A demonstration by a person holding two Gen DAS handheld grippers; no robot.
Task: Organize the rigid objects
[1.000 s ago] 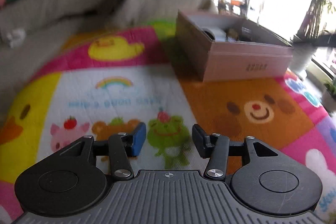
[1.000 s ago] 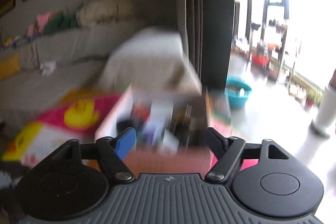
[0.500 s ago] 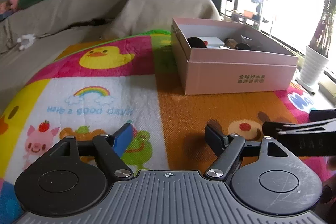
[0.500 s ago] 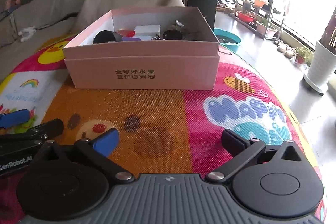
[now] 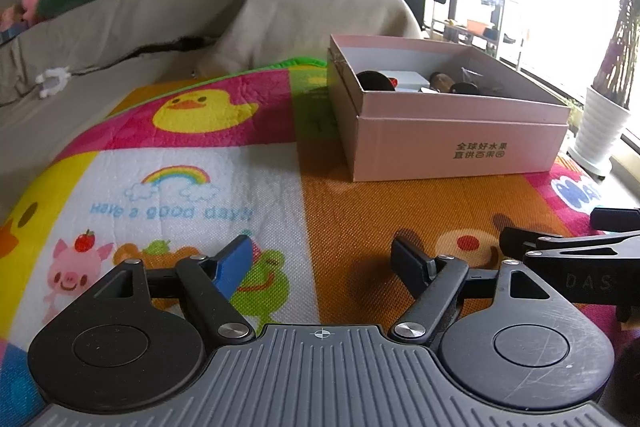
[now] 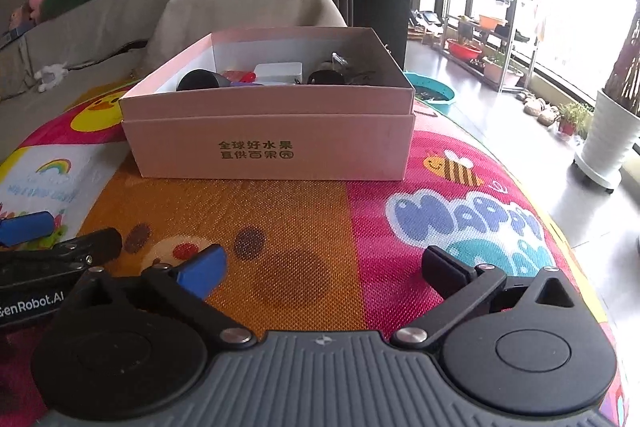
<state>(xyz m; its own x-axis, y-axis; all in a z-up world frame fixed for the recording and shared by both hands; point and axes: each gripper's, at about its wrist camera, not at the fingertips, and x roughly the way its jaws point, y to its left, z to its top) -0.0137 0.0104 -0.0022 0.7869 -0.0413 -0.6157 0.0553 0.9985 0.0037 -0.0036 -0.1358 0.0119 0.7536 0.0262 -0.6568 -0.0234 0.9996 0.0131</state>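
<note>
A pink cardboard box (image 5: 460, 147) (image 6: 272, 143) stands open at the far side of the colourful play mat (image 6: 288, 227). Inside it lie several small objects, among them a black round thing (image 6: 198, 81), a white block (image 6: 279, 71) and a red and purple piece (image 6: 240, 77). My left gripper (image 5: 322, 261) sits low over the mat, open, with nothing between its fingers. My right gripper (image 6: 324, 269) is open wide and empty, pointing at the box's front wall. Each gripper also shows in the other's view: the right gripper (image 5: 560, 229) and the left gripper (image 6: 66, 235), side by side.
A grey sofa (image 5: 100, 27) with piled cushions runs behind the mat. A cloth-covered shape (image 6: 248, 7) stands just behind the box. To the right, the floor holds a white planter (image 6: 608, 143), a teal basin (image 6: 434, 93) and a metal rack (image 6: 492, 27).
Both grippers have opened wider. The right one came down from facing the sofa and blurred box to low over the mat. The left view shifted, and the right gripper entered it.
</note>
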